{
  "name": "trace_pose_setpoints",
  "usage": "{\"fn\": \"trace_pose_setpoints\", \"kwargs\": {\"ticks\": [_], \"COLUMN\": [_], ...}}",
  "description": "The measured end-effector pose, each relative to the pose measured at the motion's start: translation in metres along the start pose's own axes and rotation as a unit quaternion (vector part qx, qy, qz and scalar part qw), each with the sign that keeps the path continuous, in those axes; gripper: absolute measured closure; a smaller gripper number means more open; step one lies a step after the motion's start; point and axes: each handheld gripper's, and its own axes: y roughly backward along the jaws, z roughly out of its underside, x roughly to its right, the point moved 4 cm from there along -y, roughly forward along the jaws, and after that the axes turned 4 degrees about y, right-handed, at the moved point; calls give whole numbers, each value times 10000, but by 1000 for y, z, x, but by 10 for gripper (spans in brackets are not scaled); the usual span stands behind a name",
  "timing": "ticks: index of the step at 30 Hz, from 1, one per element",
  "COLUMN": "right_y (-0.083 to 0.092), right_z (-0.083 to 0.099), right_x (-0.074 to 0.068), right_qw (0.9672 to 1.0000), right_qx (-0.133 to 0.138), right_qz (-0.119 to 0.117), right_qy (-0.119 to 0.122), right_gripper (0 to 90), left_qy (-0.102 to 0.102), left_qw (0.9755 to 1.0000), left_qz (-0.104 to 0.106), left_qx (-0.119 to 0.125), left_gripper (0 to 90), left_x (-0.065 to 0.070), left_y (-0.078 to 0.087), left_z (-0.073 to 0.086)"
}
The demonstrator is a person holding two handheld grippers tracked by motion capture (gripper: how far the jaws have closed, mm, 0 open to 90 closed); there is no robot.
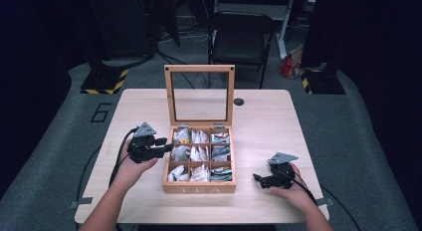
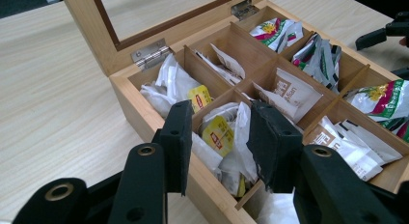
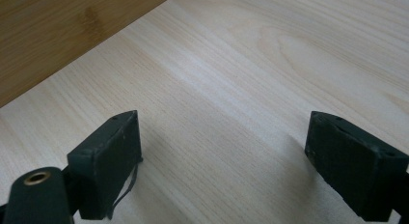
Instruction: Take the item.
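my left claw (image 2: 219,137) is half open around the white tea bags with yellow tags (image 2: 223,137) in the middle-left compartment of the open wooden tea box (image 1: 199,187), not clamped yet, so it'll probably snag several at once, while my right claw (image 3: 222,161) sits wide open over the table (image 3: 270,64).

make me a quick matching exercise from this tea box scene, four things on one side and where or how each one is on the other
Things:
1. left gripper
2. right gripper
3. glass lid
4. black round disc

Place or state:
A. stands raised at the back of the tea box
B. jaws wide apart over bare table, right of the box
C. lies on the table behind the box
D. at the box's left side, over the tea bags

Pairs: 1-D, 2-B, 3-A, 4-C
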Motion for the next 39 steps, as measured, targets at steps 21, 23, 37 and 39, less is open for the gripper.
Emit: {"fn": "trace_pose_setpoints", "kwargs": {"ticks": [21,23,37,39], "right_y": [0,0,0,0], "right_z": [0,0,0,0], "right_x": [0,0,0,0], "right_qw": [10000,10000,10000,10000], "right_qx": [-2,-2,-1,-3], "right_qz": [-1,-3,2,-3], "right_qy": [-19,-17,-16,-14], "right_gripper": [119,119,119,119], "left_qy": [-77,-79,-142,-92], "left_qw": [9999,9998,9992,9993], "left_qz": [106,133,207,214], "left_qx": [-91,-98,-320,-286], "left_gripper": [625,636,682,686], "left_x": [7,8,15,15], "left_y": [-18,-20,-35,-36], "left_z": [-9,-9,-6,-5]}}
